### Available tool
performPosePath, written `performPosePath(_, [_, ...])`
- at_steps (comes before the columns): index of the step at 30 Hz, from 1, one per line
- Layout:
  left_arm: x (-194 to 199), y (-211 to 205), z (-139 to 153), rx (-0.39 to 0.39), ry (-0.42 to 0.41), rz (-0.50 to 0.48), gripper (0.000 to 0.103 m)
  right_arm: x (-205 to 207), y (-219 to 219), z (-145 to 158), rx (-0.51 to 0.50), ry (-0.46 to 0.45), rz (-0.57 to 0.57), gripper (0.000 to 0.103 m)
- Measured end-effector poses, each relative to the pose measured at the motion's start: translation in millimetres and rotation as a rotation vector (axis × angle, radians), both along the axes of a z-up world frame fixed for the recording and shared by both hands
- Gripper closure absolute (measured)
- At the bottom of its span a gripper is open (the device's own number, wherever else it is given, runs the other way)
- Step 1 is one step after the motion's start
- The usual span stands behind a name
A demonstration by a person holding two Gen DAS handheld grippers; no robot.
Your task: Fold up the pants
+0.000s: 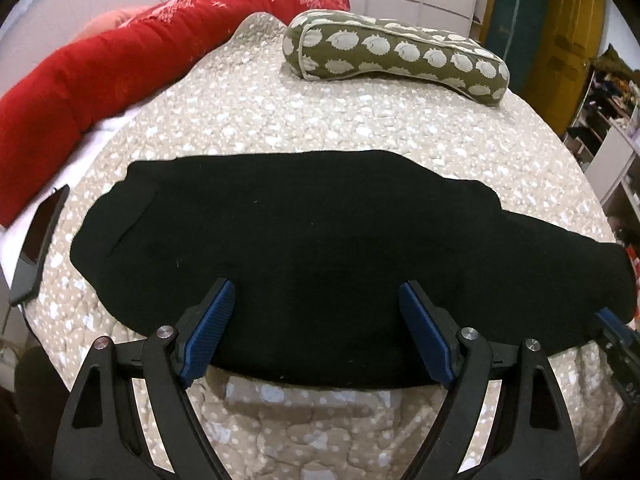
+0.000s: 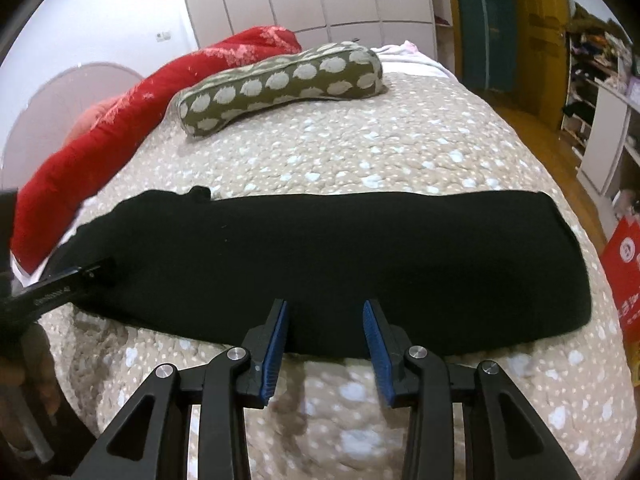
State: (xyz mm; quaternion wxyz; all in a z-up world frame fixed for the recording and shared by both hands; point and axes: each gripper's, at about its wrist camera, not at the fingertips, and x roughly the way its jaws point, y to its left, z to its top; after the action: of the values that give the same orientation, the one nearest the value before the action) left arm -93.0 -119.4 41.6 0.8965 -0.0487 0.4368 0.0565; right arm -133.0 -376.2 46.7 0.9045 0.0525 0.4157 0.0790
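Black pants (image 1: pixel 312 248) lie folded lengthwise as one long band across the beige quilted bed (image 1: pixel 248 116). My left gripper (image 1: pixel 316 292) hovers over their near edge, wide open, with nothing pinched between its blue pads. In the right wrist view the same pants (image 2: pixel 320 256) stretch from left to right. My right gripper (image 2: pixel 325 308) stands about half open above the near edge, and no cloth sits between its pads. The other gripper's tip shows at the right edge of the left view and at the left edge of the right view.
A green bolster pillow with pale spots (image 1: pixel 396 52) lies behind the pants. A red blanket (image 1: pixel 120 40) runs along the far left of the bed. A dark phone (image 1: pixel 38 236) rests at the left bed edge. Shelves (image 2: pixel 600 120) and a red bag (image 2: pixel 624 264) stand to the right.
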Motion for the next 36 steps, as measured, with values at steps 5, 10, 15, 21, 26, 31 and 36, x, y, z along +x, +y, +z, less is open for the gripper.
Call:
performPosePath(5, [2,-13,10,-0.033,-0.012,-0.035,0.019,-8,-27,11,0.053,-0.057,-0.073,0.066])
performPosePath(10, [7,-38,12,-0.011,-0.008,-0.096,0.019,-2,-52,6,-0.004,-0.008,-0.154,0.066])
performPosePath(15, [11,-59,15,-0.004,-0.006,-0.138,0.019,-13,-72,13,0.034,-0.02,-0.179,0.066])
performPosePath(21, [19,-87,16,0.002,-0.012,-0.197,0.019,-9,-88,10,0.059,-0.013,-0.204,0.065])
performPosePath(26, [23,-102,12,-0.005,0.001,-0.238,0.019,4,-93,6,0.018,-0.026,-0.23,0.065])
performPosePath(31, [27,-111,8,-0.002,0.012,-0.257,0.019,10,-95,7,0.02,-0.028,-0.231,0.065])
performPosePath(36, [31,-121,11,-0.014,0.004,-0.301,0.019,-16,-117,11,0.121,-0.03,-0.312,0.065])
